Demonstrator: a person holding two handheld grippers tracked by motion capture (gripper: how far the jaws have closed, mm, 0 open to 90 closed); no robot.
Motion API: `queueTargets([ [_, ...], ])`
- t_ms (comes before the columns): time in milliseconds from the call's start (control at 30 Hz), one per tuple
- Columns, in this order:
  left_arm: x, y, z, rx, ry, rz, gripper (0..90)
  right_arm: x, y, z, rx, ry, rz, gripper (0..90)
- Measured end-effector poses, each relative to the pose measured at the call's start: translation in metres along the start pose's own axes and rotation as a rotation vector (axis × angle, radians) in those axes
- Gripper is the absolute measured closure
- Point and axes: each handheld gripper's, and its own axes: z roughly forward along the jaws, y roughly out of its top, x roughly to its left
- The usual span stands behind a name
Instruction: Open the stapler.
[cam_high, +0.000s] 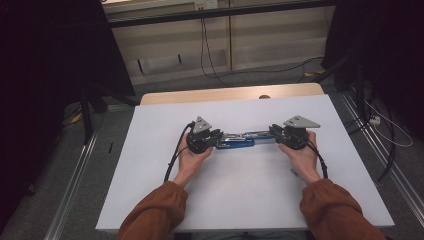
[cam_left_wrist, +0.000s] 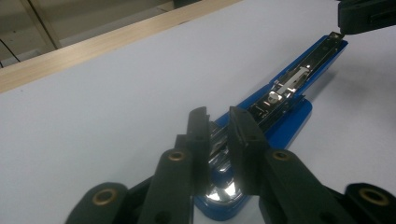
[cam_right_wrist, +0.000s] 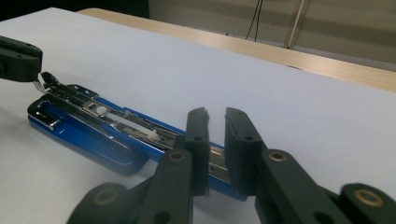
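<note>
Both pairs of black fingers stand a narrow gap apart over the ends of a blue stapler (cam_high: 239, 140), which lies opened out flat near the middle of the white table (cam_high: 240, 200). Seen in the left gripper view, the left gripper (cam_left_wrist: 218, 122) hangs over the stapler's (cam_left_wrist: 285, 100) shiny rear end, its fingers (cam_left_wrist: 200, 135) parted by a small slot with chrome metal showing in it; whether the pads press on the metal I cannot tell. The right gripper view shows the right gripper (cam_right_wrist: 215, 122) the same way, its fingers (cam_right_wrist: 239, 140) a slit apart above the blue end of the stapler (cam_right_wrist: 93, 128), and again no clear grip can be made out. From above, the left gripper (cam_high: 216, 138) meets the stapler's left end and the right gripper (cam_high: 273, 132) its right end, so the stapler stretches between them. Each gripper sits in one of the person's hands, in rust-brown sleeves (cam_high: 155, 212). A wooden edge (cam_high: 230, 94) borders the table's far side.
</note>
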Motion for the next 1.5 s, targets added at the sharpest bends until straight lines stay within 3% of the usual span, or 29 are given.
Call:
queueTargets([
  [33,0.0,0.0,0.0,-0.002,0.002,-0.001,72.7,-0.001,0.001,-0.002,-0.013,0.01,0.009,75.2],
  [167,0.0,-0.001,-0.004,-0.014,-0.005,-0.013,69.8,-0.001,0.002,-0.004,-0.025,0.026,0.022,66.7],
  [233,0.003,-0.002,-0.007,-0.023,-0.003,-0.041,61.1,0.0,0.004,-0.006,-0.039,0.047,0.017,57.0],
  [267,0.003,-0.002,-0.007,-0.023,-0.003,-0.041,57.8,0.0,0.004,-0.006,-0.039,0.047,0.017,57.0],
  [300,0.003,-0.002,-0.009,-0.022,-0.001,-0.057,55.1,0.0,0.004,-0.006,-0.037,0.062,0.024,49.7],
  [333,0.004,-0.002,-0.01,-0.017,0.003,-0.058,55.1,0.0,0.004,-0.006,-0.037,0.062,0.024,49.7],
  [367,0.006,-0.002,-0.012,-0.008,0.021,-0.069,46.1,0.0,0.004,-0.005,-0.027,0.068,0.02,42.7],
  [400,0.006,-0.002,-0.012,-0.008,0.021,-0.069,40.5,0.0,0.004,-0.005,-0.027,0.068,0.02,42.7],
  [433,0.008,-0.002,-0.013,0.0,0.017,-0.09,37.5,0.001,0.003,-0.005,-0.02,0.082,0.022,36.7],
  [600,0.008,-0.001,-0.017,0.026,0.051,-0.086,16.2,0.001,0.006,-0.01,-0.033,0.072,0.021,25.0],
  [633,0.009,-0.002,-0.019,0.032,0.043,-0.09,14.9,0.0,0.005,-0.011,-0.025,0.08,0.034,17.2],
  [733,0.008,-0.003,-0.021,0.037,0.02,-0.099,8.9,0.0,0.004,-0.013,-0.011,0.079,0.029,12.1],
  [767,0.008,-0.006,-0.024,0.03,-0.003,-0.074,5.2,-0.001,0.003,-0.014,-0.012,0.089,0.047,10.6],
  [833,0.008,-0.007,-0.026,0.027,-0.004,-0.068,5.0,-0.002,0.002,-0.015,-0.018,0.1,0.066,10.4],
  [900,0.007,-0.008,-0.03,0.019,0.01,-0.076,4.4,-0.001,0.003,-0.017,-0.024,0.086,0.043,6.2],
  [1133,0.003,-0.015,-0.044,0.008,0.023,-0.076,4.3,0.001,0.002,-0.022,-0.029,0.084,0.03,6.0],
  [1400,0.0,-0.028,-0.062,-0.009,0.033,-0.078,4.4,-0.007,-0.003,-0.034,-0.026,0.053,0.02,6.6],
  [1500,0.001,-0.031,-0.072,-0.022,0.056,-0.084,4.4,-0.009,-0.005,-0.039,-0.028,0.052,0.025,6.6],
])
